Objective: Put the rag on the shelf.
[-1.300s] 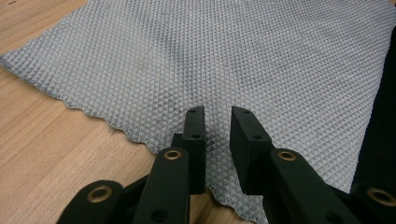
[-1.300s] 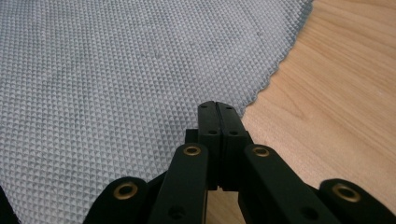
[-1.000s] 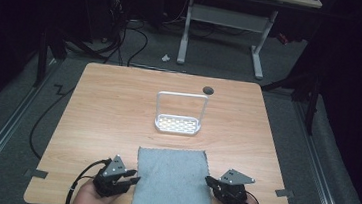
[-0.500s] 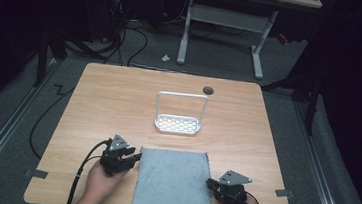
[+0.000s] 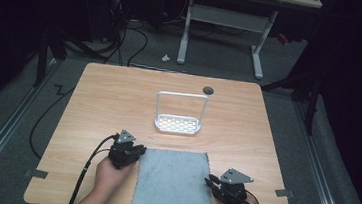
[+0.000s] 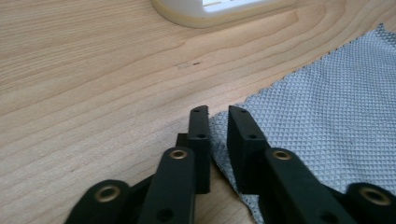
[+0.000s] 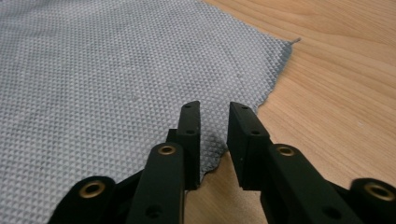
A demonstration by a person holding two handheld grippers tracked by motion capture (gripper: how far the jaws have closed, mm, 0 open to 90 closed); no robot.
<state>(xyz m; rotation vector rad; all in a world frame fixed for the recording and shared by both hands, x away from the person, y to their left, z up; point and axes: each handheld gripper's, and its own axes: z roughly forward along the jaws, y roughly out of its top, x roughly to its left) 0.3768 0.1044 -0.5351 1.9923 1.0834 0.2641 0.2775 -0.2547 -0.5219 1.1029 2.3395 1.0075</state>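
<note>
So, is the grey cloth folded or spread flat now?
Spread flat: the grey cloth lies as one layer on the table, with no fold visible. Its near edge is cut off in the high view.

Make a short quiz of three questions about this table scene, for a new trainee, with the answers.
1. True or false: the grey waffle-weave cloth hangs over the near edge of the light wooden table.
2. Which tool has an edge of the cloth between its jaws? A) left tool B) right tool C) both
3. Fill in: the white perforated tray with a tall wire handle stands ____ the cloth, apart from it.

Key
1. True.
2. C: in each gripper view the jaws stand slightly apart with a cloth edge in the gap.
3. Beyond.
</note>
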